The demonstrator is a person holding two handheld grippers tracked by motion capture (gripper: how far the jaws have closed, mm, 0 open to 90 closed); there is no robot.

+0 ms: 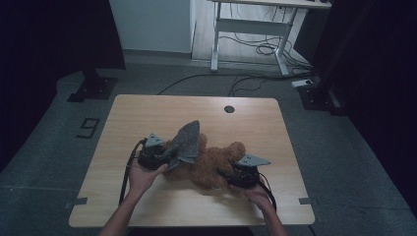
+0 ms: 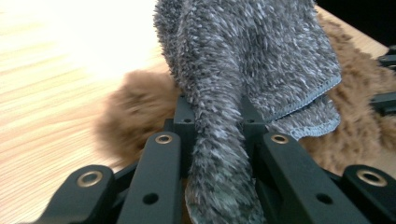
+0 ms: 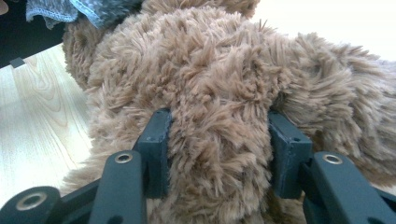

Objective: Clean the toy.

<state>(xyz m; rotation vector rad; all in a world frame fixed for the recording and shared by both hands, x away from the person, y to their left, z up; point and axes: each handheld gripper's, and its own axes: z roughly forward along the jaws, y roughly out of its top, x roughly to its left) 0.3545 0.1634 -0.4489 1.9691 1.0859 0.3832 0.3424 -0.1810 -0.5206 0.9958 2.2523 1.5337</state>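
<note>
Light wooden table (image 1: 147, 110), round hole (image 1: 229, 108) near far edge. Beyond table: white desk frame (image 1: 251, 24), loose cables (image 1: 265, 48) on floor beneath. Left of table: black stand base (image 1: 92, 88), digit "9" (image 1: 88, 127) marked on grey floor. Right of table: second black base (image 1: 319, 96).

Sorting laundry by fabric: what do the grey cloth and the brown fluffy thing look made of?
Grey cloth: seemingly microfibre terry, with short spiky pile and a stitched hem.
Brown fluffy thing: apparently synthetic plush or faux fur, with long matted tufts, matte. Whether it is a toy or a throw is unclear.
</note>
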